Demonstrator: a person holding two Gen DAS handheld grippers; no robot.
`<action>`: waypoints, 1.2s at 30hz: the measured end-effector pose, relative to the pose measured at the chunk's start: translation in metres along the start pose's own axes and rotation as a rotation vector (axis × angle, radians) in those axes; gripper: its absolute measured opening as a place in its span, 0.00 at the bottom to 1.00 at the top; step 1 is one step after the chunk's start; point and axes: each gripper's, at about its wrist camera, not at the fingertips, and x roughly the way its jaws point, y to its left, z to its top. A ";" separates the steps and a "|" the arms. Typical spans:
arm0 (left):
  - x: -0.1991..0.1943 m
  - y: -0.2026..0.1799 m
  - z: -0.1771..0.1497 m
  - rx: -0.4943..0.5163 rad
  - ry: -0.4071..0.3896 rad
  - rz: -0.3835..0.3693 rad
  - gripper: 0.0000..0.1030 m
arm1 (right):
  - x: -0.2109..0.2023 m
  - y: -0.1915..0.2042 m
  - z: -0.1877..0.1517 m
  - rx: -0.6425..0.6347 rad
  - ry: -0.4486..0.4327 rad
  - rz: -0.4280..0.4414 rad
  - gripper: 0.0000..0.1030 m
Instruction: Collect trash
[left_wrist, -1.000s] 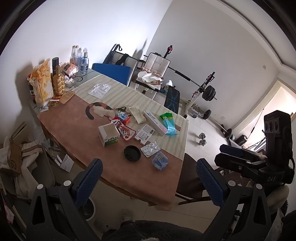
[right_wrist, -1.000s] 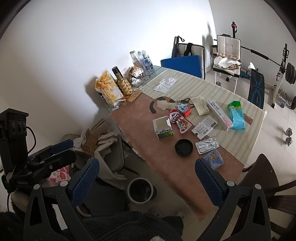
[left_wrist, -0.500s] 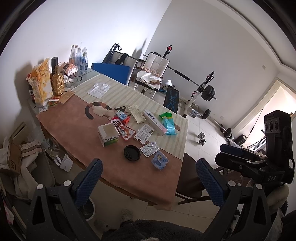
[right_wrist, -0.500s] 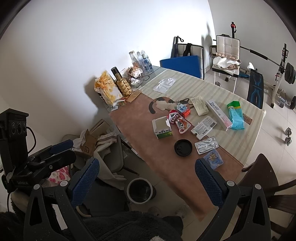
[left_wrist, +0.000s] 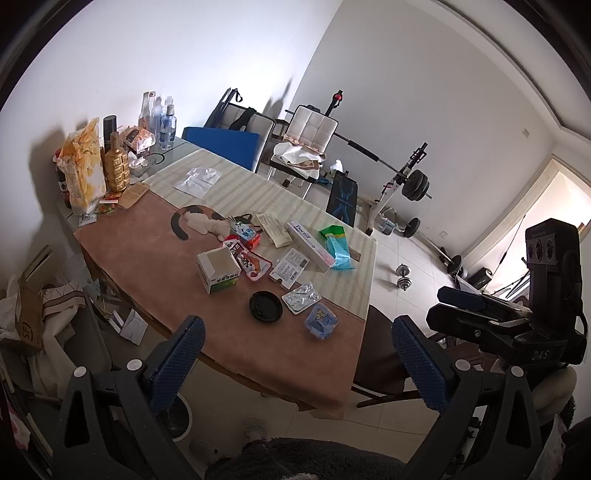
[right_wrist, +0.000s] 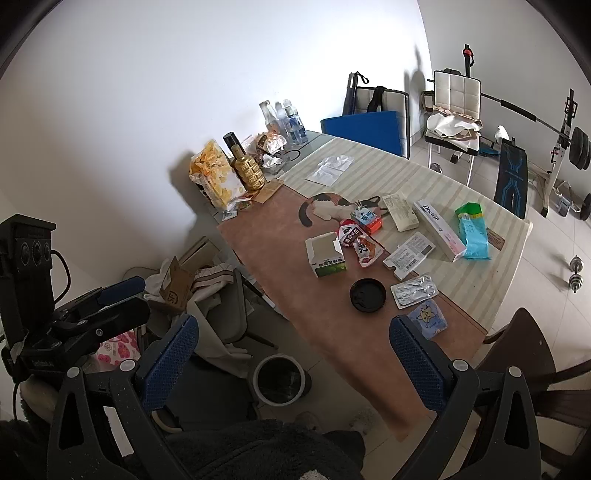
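Trash lies on the table (left_wrist: 140, 236): an open white and green carton (left_wrist: 218, 271), a black lid (left_wrist: 266, 306), a blister pack (left_wrist: 301, 297), a small blue tub (left_wrist: 321, 320), a long white box (left_wrist: 312, 250) and snack wrappers (left_wrist: 255, 264). The same litter shows in the right wrist view, with the carton (right_wrist: 327, 254) and lid (right_wrist: 367, 295). A white bin (right_wrist: 280, 380) stands on the floor beside the table. My left gripper (left_wrist: 295, 360) and right gripper (right_wrist: 291, 363) are both open, empty, held high above the near table end.
Bottles, a gold bottle (left_wrist: 116, 168) and a chip bag (left_wrist: 83, 170) stand at the table's far left. A dark chair (right_wrist: 524, 354) sits at the near right. Clothes and cardboard (right_wrist: 177, 288) are piled on the floor left. Gym gear (left_wrist: 406, 184) fills the back.
Both views have shifted very slightly; the scene on the table is unchanged and both grippers stay open.
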 end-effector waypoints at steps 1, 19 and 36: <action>0.000 0.000 0.000 0.000 0.000 0.000 1.00 | 0.001 0.000 0.000 0.001 0.001 -0.002 1.00; 0.023 0.003 0.010 0.057 -0.006 0.240 1.00 | 0.003 0.009 -0.003 0.062 -0.044 -0.067 1.00; 0.297 0.117 0.052 -0.236 0.397 0.506 1.00 | 0.197 -0.193 0.081 0.226 0.153 -0.425 1.00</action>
